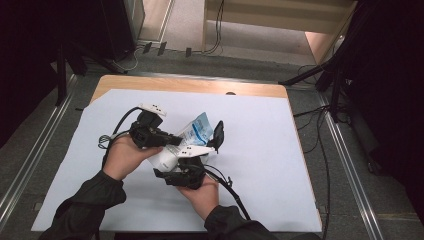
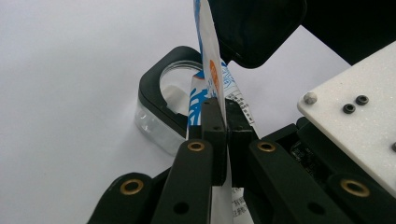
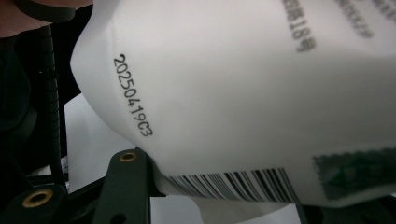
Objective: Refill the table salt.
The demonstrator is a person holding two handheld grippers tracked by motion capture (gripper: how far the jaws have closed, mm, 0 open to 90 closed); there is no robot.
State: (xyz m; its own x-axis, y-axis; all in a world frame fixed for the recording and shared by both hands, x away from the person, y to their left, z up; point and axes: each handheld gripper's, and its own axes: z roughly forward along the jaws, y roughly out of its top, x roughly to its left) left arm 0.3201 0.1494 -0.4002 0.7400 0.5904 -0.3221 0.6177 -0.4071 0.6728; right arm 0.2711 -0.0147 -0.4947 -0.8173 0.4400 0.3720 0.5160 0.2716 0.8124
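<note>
**Pouch held over papered table**

White sheet [image 1: 260,165] covers a wooden table [image 1: 200,85]; grey floor, cables beyond. Left gripper [image 2: 226,116] is pinched tight on the white-and-blue pouch [image 1: 192,132] at table centre. Right gripper [image 1: 197,160] clasps its lower body. Clear black-rimmed container [image 2: 159,112] lies at ten o'clock of the left jaws, contents indiscernible.

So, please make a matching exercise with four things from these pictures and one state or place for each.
Things:
1. left gripper
2. pouch
3. clear box
4. black lid

States:
a. hinged up, open
b. on the white sheet, under the pouch
c. jaws pinched shut on the pouch edge
d. white and blue, held by both grippers

Pairs: 1-c, 2-d, 3-b, 4-a
</note>
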